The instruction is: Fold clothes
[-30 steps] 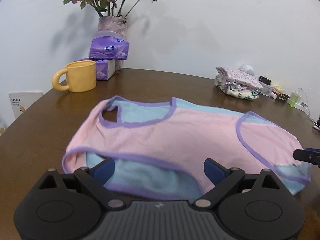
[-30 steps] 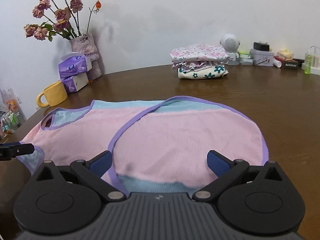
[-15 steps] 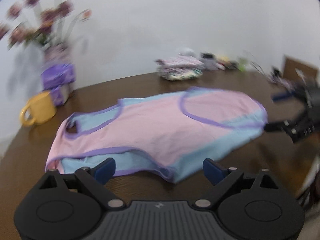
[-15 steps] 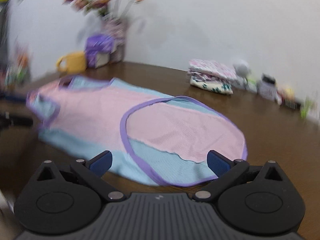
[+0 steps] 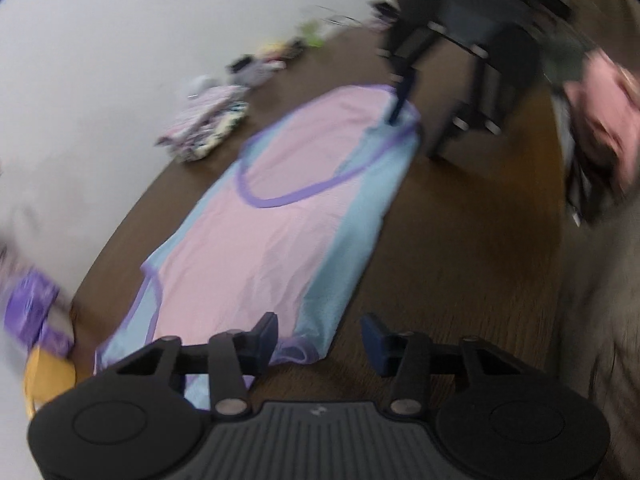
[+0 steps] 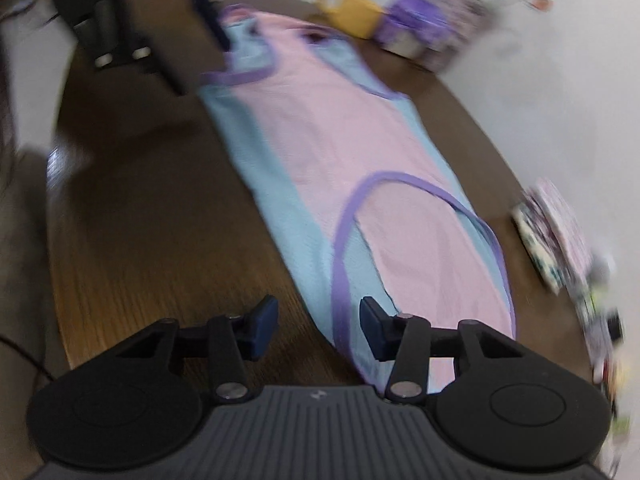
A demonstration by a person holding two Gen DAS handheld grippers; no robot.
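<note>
Both views motion-blurred; detail at the edges poor.

Pink garment (image 5: 276,216) with light blue side panels and purple binding lies spread lengthwise on the brown wooden desk (image 5: 460,248), one end toward each gripper; it looks flat, no fold visible.

Left gripper (image 5: 318,338): jaws closing, part-way spread; between them mostly bare desk, with the garment's near corner and a bit of purple trim just at the left pad; pads do not press on cloth as far as the blur allows. Seen from the right wrist view, this gripper (image 6: 218,46) sits at the garment's far end, at the purple-bound edge; contact there cannot be told.

Right gripper (image 6: 318,322): jaws closing, likewise part-way spread; the garment's blue edge and purple binding lie in the gap next to the right pad, the left pad over bare desk; no pinch visible. In the left wrist view this gripper (image 5: 404,100) has one finger tip down on or just over the far hem.

Around the garment: yellow mug (image 6: 352,10) and purple tissue packs (image 6: 412,32) near one end; stack of folded patterned clothes (image 5: 208,124) beside the desk's far edge, apart from the garment; small clutter beyond it, too blurred to name.
</note>
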